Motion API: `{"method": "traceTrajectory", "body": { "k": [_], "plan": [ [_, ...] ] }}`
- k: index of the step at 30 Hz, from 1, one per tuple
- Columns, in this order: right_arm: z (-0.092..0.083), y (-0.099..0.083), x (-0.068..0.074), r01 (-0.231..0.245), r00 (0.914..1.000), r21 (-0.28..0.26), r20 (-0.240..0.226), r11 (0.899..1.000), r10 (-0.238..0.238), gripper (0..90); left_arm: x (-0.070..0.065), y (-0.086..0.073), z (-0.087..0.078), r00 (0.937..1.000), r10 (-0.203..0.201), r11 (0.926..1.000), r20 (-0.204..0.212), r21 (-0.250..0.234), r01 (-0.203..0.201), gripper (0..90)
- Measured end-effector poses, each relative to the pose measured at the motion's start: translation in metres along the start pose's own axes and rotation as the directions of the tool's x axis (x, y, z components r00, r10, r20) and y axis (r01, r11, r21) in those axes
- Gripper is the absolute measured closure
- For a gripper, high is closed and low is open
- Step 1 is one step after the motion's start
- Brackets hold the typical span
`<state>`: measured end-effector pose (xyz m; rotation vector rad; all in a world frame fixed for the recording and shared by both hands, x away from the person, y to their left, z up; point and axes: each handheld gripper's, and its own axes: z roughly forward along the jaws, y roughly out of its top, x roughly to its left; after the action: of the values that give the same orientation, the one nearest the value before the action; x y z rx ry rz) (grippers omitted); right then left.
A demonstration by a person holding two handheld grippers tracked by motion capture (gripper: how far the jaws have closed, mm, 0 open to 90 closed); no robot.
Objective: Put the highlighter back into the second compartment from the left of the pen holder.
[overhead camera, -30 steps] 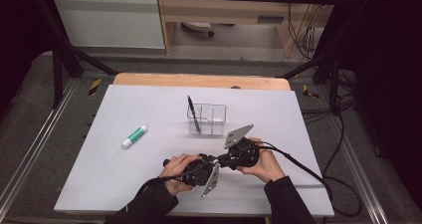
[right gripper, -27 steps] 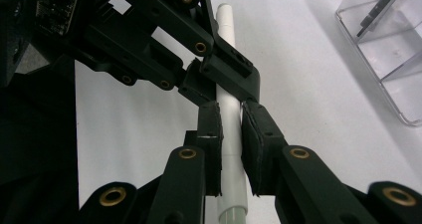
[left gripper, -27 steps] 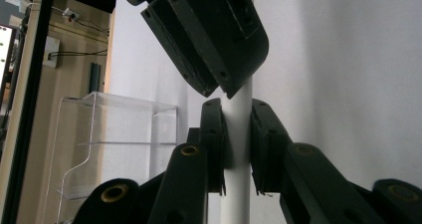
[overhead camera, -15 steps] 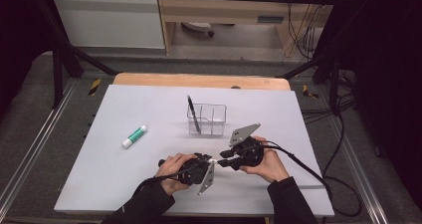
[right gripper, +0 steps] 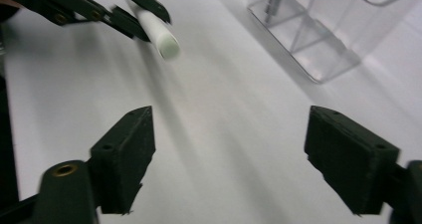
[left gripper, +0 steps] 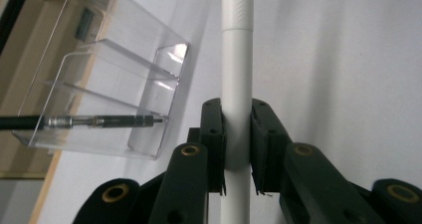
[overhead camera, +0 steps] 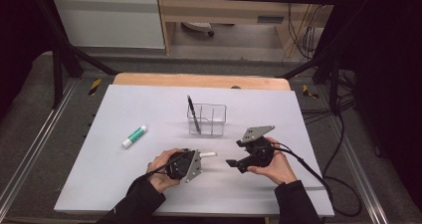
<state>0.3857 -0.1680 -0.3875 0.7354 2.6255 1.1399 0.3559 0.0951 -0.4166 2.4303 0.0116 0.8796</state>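
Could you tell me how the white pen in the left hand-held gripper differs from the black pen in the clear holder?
The white pen is clamped between the jaws of the left hand-held gripper and lies nearly level above the table; the black pen stands leaning inside the clear holder, held by nothing. One is white, the other black with a metal tip. Both are slim writing tools.

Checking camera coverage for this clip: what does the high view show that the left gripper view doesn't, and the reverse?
High view alone: the green-and-white marker lying on the white table, both of the person's hands, and the right claw, open with nothing in it. Left gripper view alone: the left claw seen close, its pads pressed on the white pen. Both: that pen, the clear organizer and the black pen in it.
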Motion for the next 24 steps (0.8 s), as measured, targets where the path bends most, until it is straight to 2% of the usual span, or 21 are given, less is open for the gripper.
{"method": "traceTrajectory", "body": {
  "k": [3, 6, 11, 15, 20, 24],
  "plan": [
    [0.001, -0.007, -0.002, -0.035, 0.9989, 0.004, 0.032, 0.999, 0.034, 14.4, 0.004, -0.004, -0.002, 0.9976, -0.070, 0.9974, 0.002, -0.018, 0.070, 77.5],
    [0.004, -0.015, -0.004, -0.065, 0.9958, 0.017, 0.065, 0.998, 0.064, 8.0, 0.008, -0.006, -0.005, 0.9920, -0.126, 0.9916, 0.004, -0.027, 0.126, 77.5],
    [0.005, -0.028, -0.006, -0.123, 0.9882, 0.031, 0.096, 0.992, 0.119, 3.0, 0.014, -0.009, -0.009, 0.9758, -0.217, 0.9742, 0.025, -0.058, 0.218, 77.5],
    [0.004, -0.038, -0.008, -0.157, 0.9827, 0.015, 0.103, 0.988, 0.154, 0.9, 0.018, -0.010, -0.013, 0.9572, -0.286, 0.9537, 0.045, -0.083, 0.289, 77.5],
    [-0.001, -0.052, -0.012, -0.180, 0.9783, -0.020, 0.101, 0.983, 0.181, 0.6, 0.025, -0.011, -0.016, 0.9236, -0.379, 0.9175, 0.058, -0.107, 0.383, 77.5],
    [-0.002, -0.066, -0.014, -0.216, 0.9710, -0.054, 0.094, 0.975, 0.220, 0.6, 0.029, -0.011, -0.018, 0.9036, -0.425, 0.8967, 0.056, -0.111, 0.428, 77.5]
  ]
}}
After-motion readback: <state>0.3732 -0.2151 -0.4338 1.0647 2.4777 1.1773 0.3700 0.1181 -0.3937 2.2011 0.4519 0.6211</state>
